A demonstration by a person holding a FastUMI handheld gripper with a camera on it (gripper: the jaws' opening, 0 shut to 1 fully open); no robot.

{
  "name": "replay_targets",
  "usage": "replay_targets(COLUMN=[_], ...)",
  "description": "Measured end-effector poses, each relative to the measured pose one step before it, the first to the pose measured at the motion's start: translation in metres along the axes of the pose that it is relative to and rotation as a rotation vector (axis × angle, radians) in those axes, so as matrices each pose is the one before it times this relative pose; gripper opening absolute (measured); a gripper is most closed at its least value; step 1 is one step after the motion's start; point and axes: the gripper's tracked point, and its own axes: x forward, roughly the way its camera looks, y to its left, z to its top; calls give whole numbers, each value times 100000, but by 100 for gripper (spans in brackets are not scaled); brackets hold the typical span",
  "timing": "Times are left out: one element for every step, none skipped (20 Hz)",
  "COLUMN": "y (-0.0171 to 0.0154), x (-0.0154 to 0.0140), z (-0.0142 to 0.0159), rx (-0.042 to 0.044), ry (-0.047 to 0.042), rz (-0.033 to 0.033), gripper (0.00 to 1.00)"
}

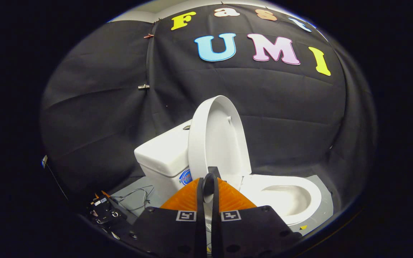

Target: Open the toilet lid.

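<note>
Toilet lid (215, 138) is already raised, standing near upright on edge, long axis vertical, leaning back toward the tank (163, 152). It sits just ahead of and above the gripper (210, 179), slightly right of the fingertips. The open seat and bowl (285, 197) extend right of the fingers. Fingers are pressed nearly together with a thin gap; lid contact cannot be told. The hinge is hidden behind the fingers. Loose wires (138, 195) lie left of the tank.

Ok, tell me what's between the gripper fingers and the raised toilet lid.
Nothing. In the gripper view the gripper has its fingers nearly closed right at the lower rim of the upright lid, apparently touching it, with the open bowl beside.
</note>
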Motion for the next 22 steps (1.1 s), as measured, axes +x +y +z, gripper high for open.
replay_targets(y=[28,343,894,-28,-319,-346,-48,97,-71,-118,-75,-141,-216,-287,-360,-460,-440,-438,-403,-412,-493,-440], x=[-3,-103,-44,292,-482,-310,-696,-35,-616,-468,-466,-677,-686,-685,-700,-732,-682,-808,-825,-892,-860,-833], z=[3,-13,-370,-270,-194,372,451,799,686,674,884,998,1200,1163,1421,1199,1326,1395,1446,1615,1656,1763], rx=[-812,-159,685,-389,-210,413,539,97,-373,-545,-711,-861,-611,-433,-412,-452,-606,-786,-776,-871,-362,108], ry=[-17,-16,1489,1377,712,-686,-1609,-1809,-1745,-1675,-1712,-1786,-2331,-2453,-2369,-2001,-1937,-1996,-2187,-2422,-2983,-3209], rz=[-256,1908,4341,283,-587,-772,924,-164,-399,-109,280,-155,-142,-151,-763,-1175,-965,-865,-539,-541,-359,2], gripper=[10,10,10,28,46,64,82,99,99,99,100,100,99,99,99,99,99,99,99,99,99,99])
